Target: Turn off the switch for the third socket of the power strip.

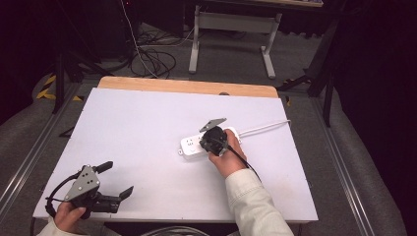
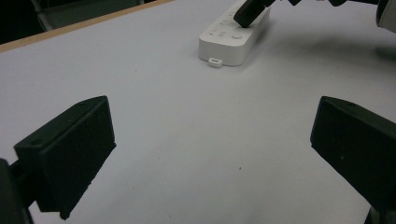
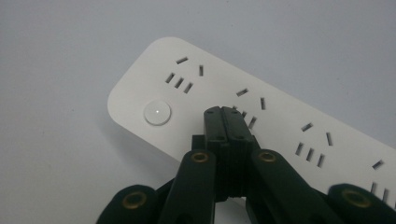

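power strip (image 3: 261,116), right gripper (image 3: 227,113) jaws closed above

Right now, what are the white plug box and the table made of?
The power strip looks like smooth, hard white plastic: rounded moulded corners and a soft sheen. The table has a matte white top, maybe a laminate or a sheet, over what looks like pale wood showing along its far edge.

White plastic power strip (image 1: 196,145): lies on the white rectangular table top (image 1: 147,128), right of its centre.
Right gripper (image 3: 227,116): over the strip, jaws pressed together, tips just beside the strip's round button (image 3: 157,113).
Left gripper (image 1: 117,179): near the table's front left corner, well apart from the strip, jaws spread.
White cord (image 1: 265,128): runs from the strip's right end toward the table's right edge.
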`<state>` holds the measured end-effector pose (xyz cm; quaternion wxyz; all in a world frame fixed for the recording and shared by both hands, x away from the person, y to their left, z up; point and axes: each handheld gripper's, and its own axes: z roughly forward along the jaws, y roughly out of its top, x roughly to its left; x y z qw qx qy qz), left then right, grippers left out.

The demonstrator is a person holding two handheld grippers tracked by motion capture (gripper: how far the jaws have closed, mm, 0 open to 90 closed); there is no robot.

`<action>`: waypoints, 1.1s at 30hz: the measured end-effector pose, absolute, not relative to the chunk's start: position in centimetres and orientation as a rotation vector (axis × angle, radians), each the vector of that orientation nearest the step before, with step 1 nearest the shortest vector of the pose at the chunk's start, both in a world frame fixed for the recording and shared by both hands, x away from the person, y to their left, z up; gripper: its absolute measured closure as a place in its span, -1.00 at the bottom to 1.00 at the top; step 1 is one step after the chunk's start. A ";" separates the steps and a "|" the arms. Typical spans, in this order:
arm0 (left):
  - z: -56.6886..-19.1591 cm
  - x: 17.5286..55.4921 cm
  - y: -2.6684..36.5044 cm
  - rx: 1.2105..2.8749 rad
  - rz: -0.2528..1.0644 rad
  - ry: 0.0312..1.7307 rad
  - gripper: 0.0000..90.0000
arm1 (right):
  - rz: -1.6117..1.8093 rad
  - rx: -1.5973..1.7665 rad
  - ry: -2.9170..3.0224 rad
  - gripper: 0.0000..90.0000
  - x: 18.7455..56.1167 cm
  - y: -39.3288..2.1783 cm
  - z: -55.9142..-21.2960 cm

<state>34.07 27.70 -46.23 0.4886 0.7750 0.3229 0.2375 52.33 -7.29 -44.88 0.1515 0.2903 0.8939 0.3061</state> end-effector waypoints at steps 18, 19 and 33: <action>-46.3 34.1 27.6 1.885 0.578 0.786 -0.99 | 0.916 0.854 2.536 1.00 51.8 -8.3 -45.2; -46.3 34.1 27.6 1.886 0.577 0.787 -0.99 | 0.908 0.851 2.535 1.00 51.8 -8.2 -45.2; -46.2 34.3 27.7 1.882 0.579 0.790 -0.99 | 1.032 0.790 2.499 1.00 51.0 -8.1 -43.3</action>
